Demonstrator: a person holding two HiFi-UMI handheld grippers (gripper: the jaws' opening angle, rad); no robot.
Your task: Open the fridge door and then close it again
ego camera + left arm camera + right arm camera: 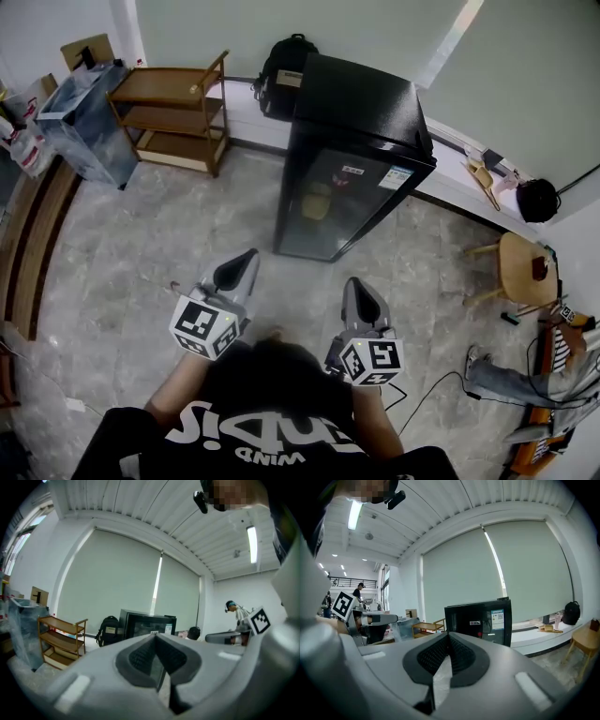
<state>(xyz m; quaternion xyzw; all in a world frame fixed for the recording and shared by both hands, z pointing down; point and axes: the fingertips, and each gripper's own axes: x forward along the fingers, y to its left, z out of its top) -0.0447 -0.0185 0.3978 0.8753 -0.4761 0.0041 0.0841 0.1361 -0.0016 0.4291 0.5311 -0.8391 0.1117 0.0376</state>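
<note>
A small black fridge [361, 141] with a glass door [328, 202] stands on the tiled floor against the low window ledge, door closed. It also shows ahead in the left gripper view, fridge [147, 623], and in the right gripper view, fridge [480, 618]. Both grippers hang in the air in front of the person, well short of the door and pointing toward it. My left gripper [246, 260] [154, 638] is shut and holds nothing. Beside it, my right gripper [362, 286] [448, 637] has its pads together with nothing between them.
A wooden shelf unit [173, 112] and a plastic-wrapped bin [89, 117] stand at the back left. A black backpack [286, 75] leans beside the fridge. A wooden stool [520, 267] and cables [441, 384] lie to the right. Another person [236, 613] stands far off.
</note>
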